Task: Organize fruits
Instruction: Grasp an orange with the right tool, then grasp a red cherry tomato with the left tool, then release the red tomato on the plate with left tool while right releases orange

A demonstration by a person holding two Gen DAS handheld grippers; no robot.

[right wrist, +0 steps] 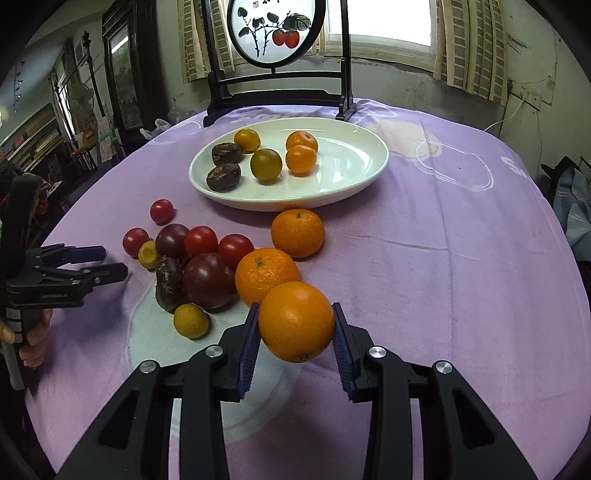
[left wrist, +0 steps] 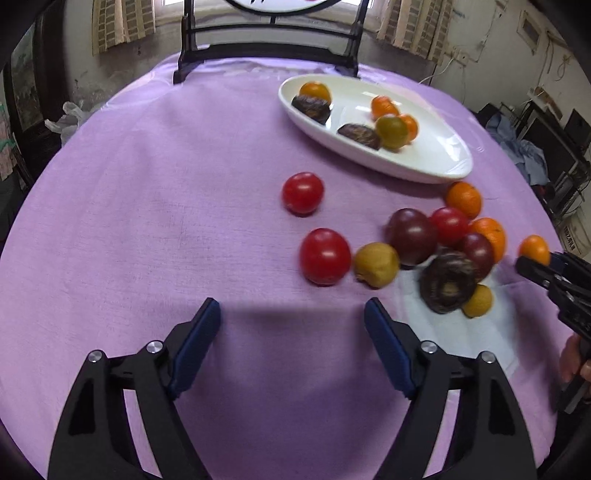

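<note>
My right gripper (right wrist: 295, 323) is shut on an orange (right wrist: 295, 321) and holds it just above the purple cloth. It also shows in the left wrist view (left wrist: 535, 262) with the orange (left wrist: 534, 249). A white oval plate (right wrist: 351, 177) holds several small fruits: oranges, a green one (right wrist: 266, 164) and two dark ones. A pile of loose fruit lies in front of the plate: red tomatoes (left wrist: 325, 256), dark plums (right wrist: 208, 280), two oranges (right wrist: 266, 275) and yellow fruits (right wrist: 190, 320). My left gripper (left wrist: 291, 314) is open and empty, just short of the tomatoes.
A round table under a purple cloth (right wrist: 443, 277) carries everything. A black-framed round painted screen (right wrist: 276, 33) stands at the far edge behind the plate (left wrist: 436, 162). Clutter and furniture surround the table.
</note>
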